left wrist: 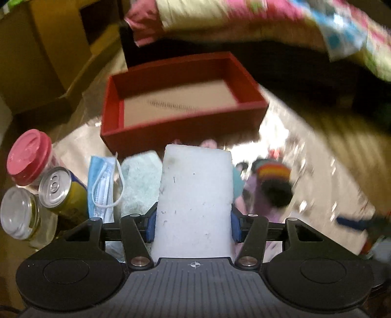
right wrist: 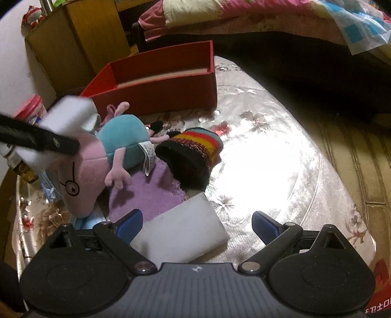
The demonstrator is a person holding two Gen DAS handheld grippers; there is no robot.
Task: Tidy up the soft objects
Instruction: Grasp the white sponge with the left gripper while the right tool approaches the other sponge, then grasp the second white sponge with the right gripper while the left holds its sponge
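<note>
My left gripper (left wrist: 193,226) is shut on a white sponge block (left wrist: 195,195), its blue pads pressing both sides. It hangs in front of the open red box (left wrist: 180,127). The right wrist view shows this sponge (right wrist: 70,115) lifted above a pink and teal plush pig (right wrist: 117,144). My right gripper (right wrist: 196,223) stands open over a second white sponge (right wrist: 180,230) that lies flat on the table. Its pads do not touch the sponge. A rainbow knit hat (right wrist: 193,149) and a purple cloth (right wrist: 149,193) lie beside the plush. The red box (right wrist: 156,93) stands behind them.
A blue face mask (left wrist: 102,186) and a pale green cloth (left wrist: 139,183) lie at the left. Beside them stand a pink-lidded jar (left wrist: 29,156), a drink can (left wrist: 61,188) and a glass jar (left wrist: 19,212). A wooden cabinet (right wrist: 73,44) and a bed with bedding (right wrist: 244,14) stand behind the floral-covered table (right wrist: 268,151).
</note>
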